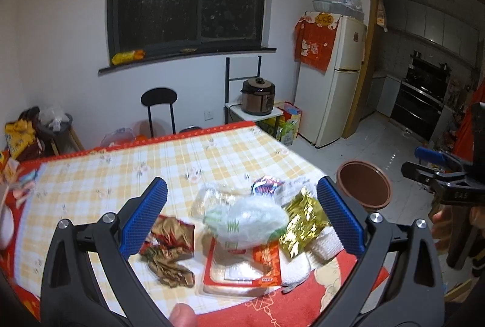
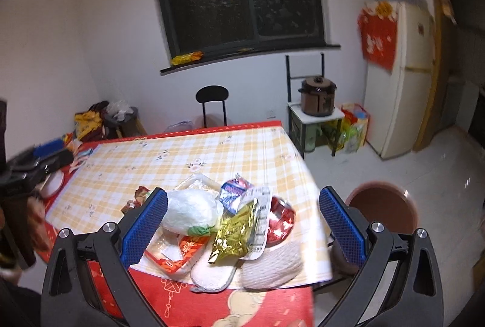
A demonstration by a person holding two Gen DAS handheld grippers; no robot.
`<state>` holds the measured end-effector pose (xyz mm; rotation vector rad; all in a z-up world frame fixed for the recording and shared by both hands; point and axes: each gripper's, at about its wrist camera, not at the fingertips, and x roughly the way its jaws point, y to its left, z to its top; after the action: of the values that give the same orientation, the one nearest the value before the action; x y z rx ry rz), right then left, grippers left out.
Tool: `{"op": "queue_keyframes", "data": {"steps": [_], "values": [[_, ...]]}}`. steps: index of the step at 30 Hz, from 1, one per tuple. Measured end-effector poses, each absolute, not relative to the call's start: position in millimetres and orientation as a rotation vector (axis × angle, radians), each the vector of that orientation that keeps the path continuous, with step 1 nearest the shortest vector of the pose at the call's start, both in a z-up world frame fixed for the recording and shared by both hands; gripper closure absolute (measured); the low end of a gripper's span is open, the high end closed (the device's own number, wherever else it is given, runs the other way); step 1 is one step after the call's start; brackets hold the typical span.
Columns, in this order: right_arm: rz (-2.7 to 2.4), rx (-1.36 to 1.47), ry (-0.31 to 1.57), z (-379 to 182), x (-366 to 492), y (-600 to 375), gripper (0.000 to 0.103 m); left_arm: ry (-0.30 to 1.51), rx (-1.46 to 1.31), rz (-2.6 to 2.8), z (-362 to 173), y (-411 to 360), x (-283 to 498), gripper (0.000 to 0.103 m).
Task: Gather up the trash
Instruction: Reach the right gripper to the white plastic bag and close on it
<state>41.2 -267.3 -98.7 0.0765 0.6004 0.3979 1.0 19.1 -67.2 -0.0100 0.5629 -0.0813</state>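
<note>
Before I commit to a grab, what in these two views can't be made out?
- Bin inside: both views, too dark to tell contents; left view has its edge behind the left gripper finger.
- Red tray: bag covers its middle.
- Brown wrapper: right view, mostly behind the right gripper finger.
- Labels: blurred.

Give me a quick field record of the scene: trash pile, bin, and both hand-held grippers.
surface: table with yellow checked cloth
trash pile: near right corner of the table
items: gold foil wrapper; white plastic bag; crushed red can; brown crumpled wrapper; clear tray with red label
bin: brown round bin, on the floor right of the table
left hand-held gripper: open, empty, above pile
right hand-held gripper: open, empty, above pile
</note>
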Motion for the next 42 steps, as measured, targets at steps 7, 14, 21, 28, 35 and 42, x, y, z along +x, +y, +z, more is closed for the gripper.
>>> {"op": "queue_keyframes", "data": {"steps": [7,14,21,28,35,42], "values": [[0.419,0.188,0.780,-175.1,44.9,-275.9,0.004,0.653,-0.106,0.082,-135.5,31.4,-14.6,0.005],[0.418,0.108,0.855,-207.3,47.1,-264.2,0.004,0.763,-0.203,0.160,-171.6,26.8,-9.3,0.006],[0.541,0.080,0.860,-211.0,59.8,-257.6,0.004,0.797,-0.253,0.241,-189.1,19.9,-22.5,0.006],[0.644,-0.002,0.889,-213.9,75.2,-231.2,0.004,0.819,-0.326,0.279,-203.2,33.2,-35.2,0.007],[0.707,-0.173,0.828,-191.8,97.2,-165.9,0.004,0.826,-0.383,0.280,-207.6,62.4,-22.9,0.023],[0.790,-0.502,0.724,-191.5,111.0,-86.2,0.004,0.835,-0.472,0.259,-219.0,101.8,-6.9,0.028]]}}
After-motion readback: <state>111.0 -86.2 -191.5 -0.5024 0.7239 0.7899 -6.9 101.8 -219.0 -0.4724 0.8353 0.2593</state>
